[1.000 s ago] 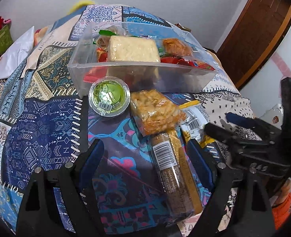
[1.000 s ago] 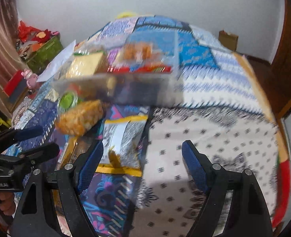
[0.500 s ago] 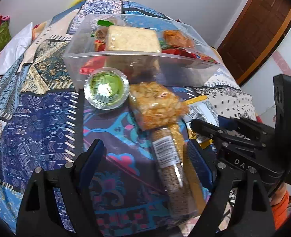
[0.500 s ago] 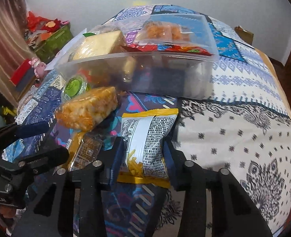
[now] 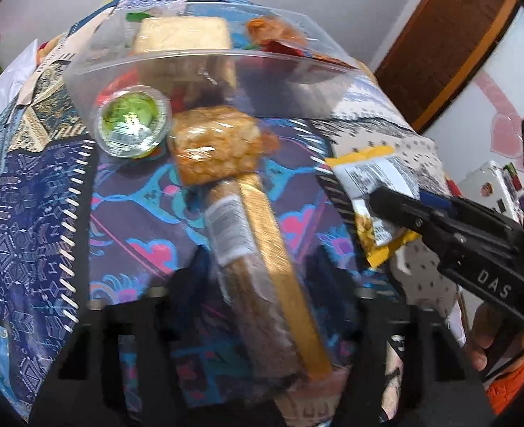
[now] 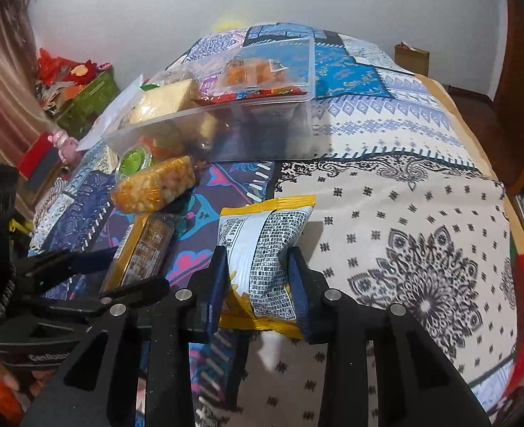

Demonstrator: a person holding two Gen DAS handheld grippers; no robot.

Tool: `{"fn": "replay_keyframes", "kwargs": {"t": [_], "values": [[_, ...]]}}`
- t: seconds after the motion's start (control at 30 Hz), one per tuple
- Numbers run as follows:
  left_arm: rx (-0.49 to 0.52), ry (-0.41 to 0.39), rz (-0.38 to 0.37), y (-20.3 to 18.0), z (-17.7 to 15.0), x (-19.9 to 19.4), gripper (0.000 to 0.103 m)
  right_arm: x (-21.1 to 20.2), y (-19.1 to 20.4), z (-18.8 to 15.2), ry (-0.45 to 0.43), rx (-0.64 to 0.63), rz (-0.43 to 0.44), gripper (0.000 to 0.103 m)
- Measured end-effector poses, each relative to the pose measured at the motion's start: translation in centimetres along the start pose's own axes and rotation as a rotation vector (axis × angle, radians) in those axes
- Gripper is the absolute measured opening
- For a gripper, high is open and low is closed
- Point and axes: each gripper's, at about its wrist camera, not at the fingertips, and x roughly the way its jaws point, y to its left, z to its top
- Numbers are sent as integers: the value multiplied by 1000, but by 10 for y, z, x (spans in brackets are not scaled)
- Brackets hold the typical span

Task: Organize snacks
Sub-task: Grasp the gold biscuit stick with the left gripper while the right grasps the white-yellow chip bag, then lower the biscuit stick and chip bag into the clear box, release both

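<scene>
My right gripper [image 6: 258, 281] is shut on a yellow-and-white snack bag [image 6: 265, 259] and holds it just above the bedspread; the bag also shows in the left wrist view [image 5: 375, 195]. My left gripper [image 5: 262, 277] is closed around a long gold-edged biscuit pack [image 5: 258, 249], also in the right wrist view [image 6: 141, 252]. A clear plastic bin [image 6: 226, 114] holding several snacks stands behind. An orange puffed-snack pack [image 5: 215, 142] and a green cup [image 5: 132, 126] lie in front of the bin [image 5: 205, 71].
The patterned bedspread [image 6: 404, 213] covers the bed. A wooden door [image 5: 439, 42] stands to the right. Red and green clutter [image 6: 73, 85] sits on the floor to the left of the bed.
My right gripper closed on the yellow-and-white bag and lifted it off the bed. My left gripper moved forward and closed around the long biscuit pack.
</scene>
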Motion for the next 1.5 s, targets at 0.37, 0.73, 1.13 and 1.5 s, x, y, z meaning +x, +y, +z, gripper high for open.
{"fn": "replay_keyframes", "kwargs": {"t": [0.37,0.73,1.13,1.5], "values": [[36,-68,-11,-10,-7,-23,35,-25,3,3,-60,3,4,31],[35,-204,-23,-7,3,-74,35,-44,7,17,-128,4,9,31],[-13,-300,20,25,43,-94,35,-41,20,55,-192,-18,42,31],[-59,-351,70,62,95,-79,35,-15,32,98,-215,-56,60,31]]}}
